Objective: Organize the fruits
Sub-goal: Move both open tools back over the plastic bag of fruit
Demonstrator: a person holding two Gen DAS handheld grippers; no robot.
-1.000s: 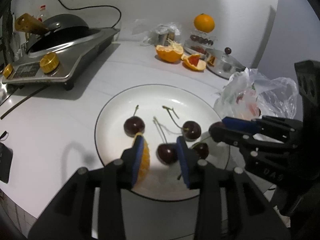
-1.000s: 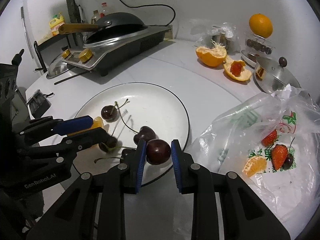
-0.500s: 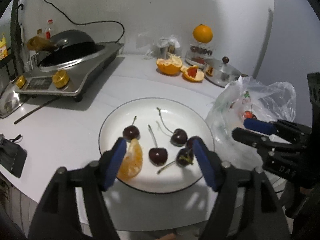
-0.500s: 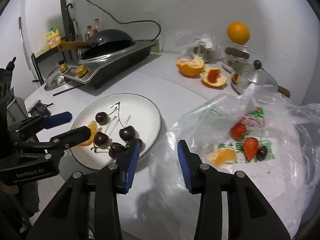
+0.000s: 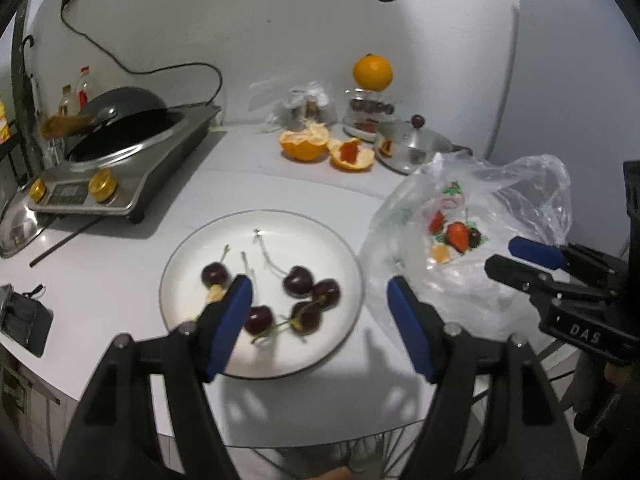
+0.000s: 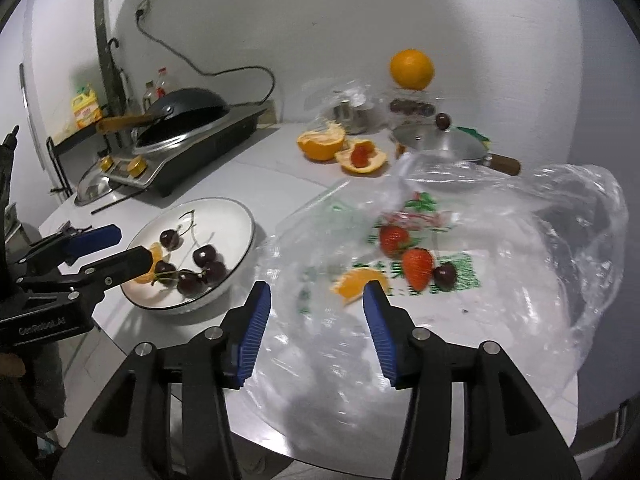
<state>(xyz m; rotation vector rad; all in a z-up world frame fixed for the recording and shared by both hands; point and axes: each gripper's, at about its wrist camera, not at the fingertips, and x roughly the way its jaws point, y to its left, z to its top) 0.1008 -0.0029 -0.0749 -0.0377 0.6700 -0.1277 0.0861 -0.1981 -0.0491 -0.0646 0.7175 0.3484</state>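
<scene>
A white plate (image 5: pixel 184 256) holds several dark cherries (image 5: pixel 298 280) and an orange segment (image 5: pixel 216 292); the plate also shows in the right wrist view (image 6: pixel 236 216). A clear plastic bag (image 6: pixel 540 280) lies to its right with two strawberries (image 6: pixel 418 266), an orange segment (image 6: pixel 362 282) and a cherry (image 6: pixel 445 276) inside. My left gripper (image 5: pixel 320 306) is open and empty, raised above the plate's near edge. My right gripper (image 6: pixel 316 314) is open and empty, above the bag's near side.
An induction cooker with a black wok (image 5: pixel 120 128) stands at the back left. Orange peel halves (image 5: pixel 304 146), a steel pot lid (image 5: pixel 412 148) and a whole orange on a jar (image 5: pixel 372 72) stand at the back. A black object (image 5: pixel 24 320) lies at the left table edge.
Both grippers opened and pulled back and up from the plate. The right one let go of its cherry, which now lies on the plate, and swung right over the bag.
</scene>
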